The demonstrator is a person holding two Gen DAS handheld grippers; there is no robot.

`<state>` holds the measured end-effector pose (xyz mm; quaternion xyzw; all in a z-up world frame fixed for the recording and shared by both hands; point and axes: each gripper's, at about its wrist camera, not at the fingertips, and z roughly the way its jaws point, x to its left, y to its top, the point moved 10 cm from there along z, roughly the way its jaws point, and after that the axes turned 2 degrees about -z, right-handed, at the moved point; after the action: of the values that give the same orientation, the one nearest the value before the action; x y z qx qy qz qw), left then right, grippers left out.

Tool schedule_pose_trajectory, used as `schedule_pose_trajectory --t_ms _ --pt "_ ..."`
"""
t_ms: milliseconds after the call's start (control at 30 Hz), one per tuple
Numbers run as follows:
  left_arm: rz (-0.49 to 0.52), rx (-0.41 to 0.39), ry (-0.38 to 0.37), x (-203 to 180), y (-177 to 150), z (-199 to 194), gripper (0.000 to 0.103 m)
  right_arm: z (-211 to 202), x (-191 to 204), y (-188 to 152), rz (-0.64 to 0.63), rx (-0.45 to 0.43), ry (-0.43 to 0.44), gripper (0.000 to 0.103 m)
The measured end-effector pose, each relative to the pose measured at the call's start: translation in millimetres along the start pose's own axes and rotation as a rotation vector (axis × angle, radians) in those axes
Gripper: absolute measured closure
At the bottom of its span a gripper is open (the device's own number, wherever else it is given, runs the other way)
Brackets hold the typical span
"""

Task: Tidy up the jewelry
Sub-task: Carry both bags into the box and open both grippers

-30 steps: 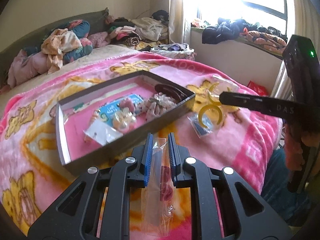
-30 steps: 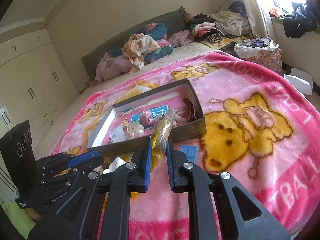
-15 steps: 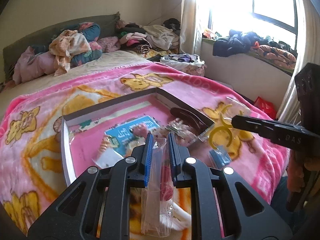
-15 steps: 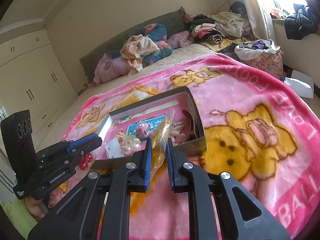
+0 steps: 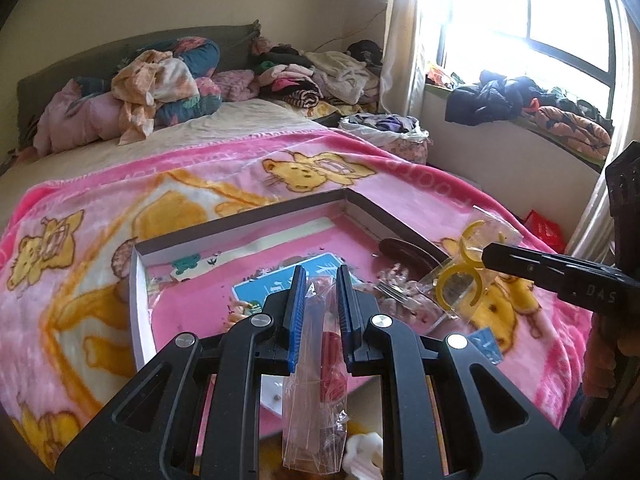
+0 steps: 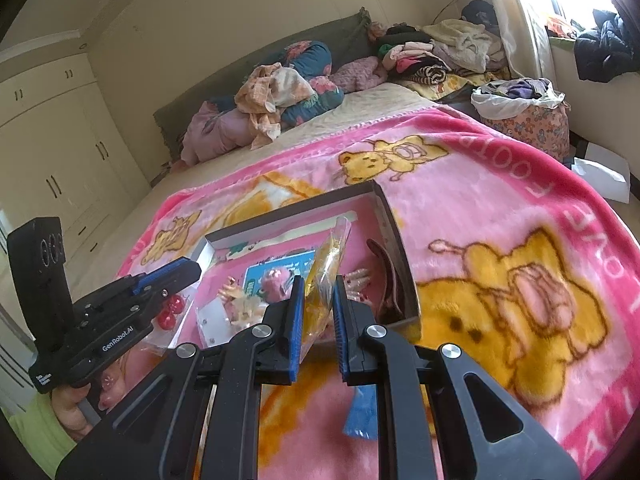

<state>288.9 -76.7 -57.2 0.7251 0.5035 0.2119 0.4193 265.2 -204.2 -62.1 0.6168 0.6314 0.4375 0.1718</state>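
My left gripper (image 5: 318, 280) is shut on a clear packet of red beads (image 5: 326, 384), which hangs down between the fingers over the near edge of the shallow grey box (image 5: 240, 224). In the right wrist view that left gripper (image 6: 192, 270) shows at the left, the red beads (image 6: 170, 314) dangling under it. My right gripper (image 6: 316, 288) is shut on a clear packet with yellow rings (image 6: 326, 260), held above the box's (image 6: 394, 236) near right corner. The left wrist view shows this right gripper (image 5: 486, 254) coming in from the right with the yellow rings (image 5: 460, 284).
The box lies on a pink cartoon blanket (image 5: 100, 280) and holds a blue card (image 5: 280, 284), a dark hair clip (image 5: 404, 250) and small trinkets. A blue packet (image 6: 360, 412) lies on the blanket in front. Piled clothes (image 5: 160, 84) sit at the bed's far end.
Both grippers have moved forward from in front of the box to over its near edge, each carrying its packet. Neither grip has changed.
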Motion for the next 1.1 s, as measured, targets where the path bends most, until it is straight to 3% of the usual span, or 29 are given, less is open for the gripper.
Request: schedule_pose_trajectory --t_ms 633,867,967,1100 --pt "-0.063 0.074 0.059 31.7 -18.3 44.2 0.093 67.8 -8.5 -7.4 0.049 0.106 0.028 0.088" --pt "-0.058 0.074 0.062 31.5 -18.2 46.3 0.093 66.9 -12.3 -13.1 0.010 0.105 -0.014 0.078" --pt "-0.058 0.074 0.064 31.2 -18.5 46.9 0.085 61.3 -16.8 -16.4 0.019 0.097 -0.022 0.066" --pt "-0.054 0.064 0.066 29.8 -17.3 43.7 0.065 50.5 -22.3 -18.1 0.031 0.080 -0.032 0.060"
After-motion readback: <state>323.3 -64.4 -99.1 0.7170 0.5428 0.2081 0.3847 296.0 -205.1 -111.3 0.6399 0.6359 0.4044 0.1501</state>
